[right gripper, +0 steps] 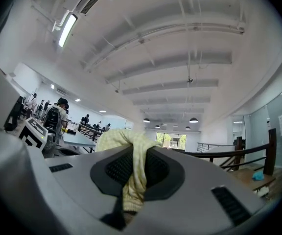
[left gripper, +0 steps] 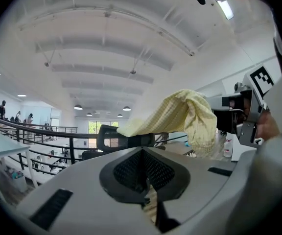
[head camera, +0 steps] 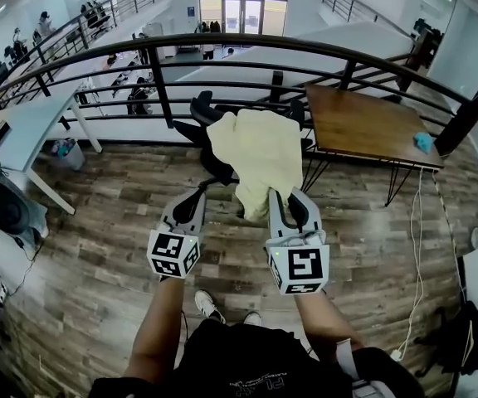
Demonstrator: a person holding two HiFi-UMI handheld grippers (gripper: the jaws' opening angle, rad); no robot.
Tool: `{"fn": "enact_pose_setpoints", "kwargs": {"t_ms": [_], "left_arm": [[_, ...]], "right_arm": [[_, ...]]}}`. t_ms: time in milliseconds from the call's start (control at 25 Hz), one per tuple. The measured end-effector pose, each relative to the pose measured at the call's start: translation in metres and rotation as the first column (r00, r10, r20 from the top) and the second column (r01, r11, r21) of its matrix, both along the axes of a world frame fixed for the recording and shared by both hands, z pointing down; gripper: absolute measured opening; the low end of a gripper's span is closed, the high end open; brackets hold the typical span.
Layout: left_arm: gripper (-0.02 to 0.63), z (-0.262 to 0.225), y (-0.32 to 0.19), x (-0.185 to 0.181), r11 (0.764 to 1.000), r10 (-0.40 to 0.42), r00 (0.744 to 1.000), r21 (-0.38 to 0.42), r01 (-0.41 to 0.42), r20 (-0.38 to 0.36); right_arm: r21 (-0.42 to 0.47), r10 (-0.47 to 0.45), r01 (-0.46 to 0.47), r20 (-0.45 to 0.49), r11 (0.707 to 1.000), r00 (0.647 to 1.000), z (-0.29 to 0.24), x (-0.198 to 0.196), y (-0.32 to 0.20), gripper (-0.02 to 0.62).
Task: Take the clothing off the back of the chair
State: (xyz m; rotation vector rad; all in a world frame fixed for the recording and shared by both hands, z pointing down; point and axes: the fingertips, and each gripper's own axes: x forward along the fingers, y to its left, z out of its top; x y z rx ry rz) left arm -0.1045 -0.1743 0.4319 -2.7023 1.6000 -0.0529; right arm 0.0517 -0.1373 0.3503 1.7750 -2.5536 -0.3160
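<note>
**Garment on Chair Back, Right Gripper Engaged**

A dark metal railing (head camera: 160, 81) runs behind the black office chair (head camera: 199, 106). The pale yellow checked cloth garment (head camera: 256, 152) drapes over the chair's back. The right gripper (head camera: 285, 199) clamps the garment's hanging lower part (fabric bunched between the jaws). The left gripper (head camera: 191, 201) has its jaws together, just left of the garment.

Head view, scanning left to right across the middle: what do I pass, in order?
white desk → left gripper → yellow garment → wooden table → blue object
</note>
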Motion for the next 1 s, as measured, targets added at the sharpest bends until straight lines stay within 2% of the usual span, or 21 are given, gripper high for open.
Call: {"fn": "enact_pose_setpoints", "kwargs": {"t_ms": [560, 1000], "left_arm": [[0.014, 0.033, 0.018, 0.024, 0.999, 0.007, 1.0, -0.052, -0.006, 0.026], [0.013, 0.039, 0.027, 0.03, 0.998, -0.003, 1.0, -0.056, 0.005, 0.031]], "right_arm": [[-0.2, -0.009, 0.008, -0.005, 0.98, 1.0, 0.09, 0.016, 0.011, 0.046], [-0.201, -0.005, -0.001, -0.029, 0.98, 1.0, 0.1, 0.026, 0.007, 0.045]]}}
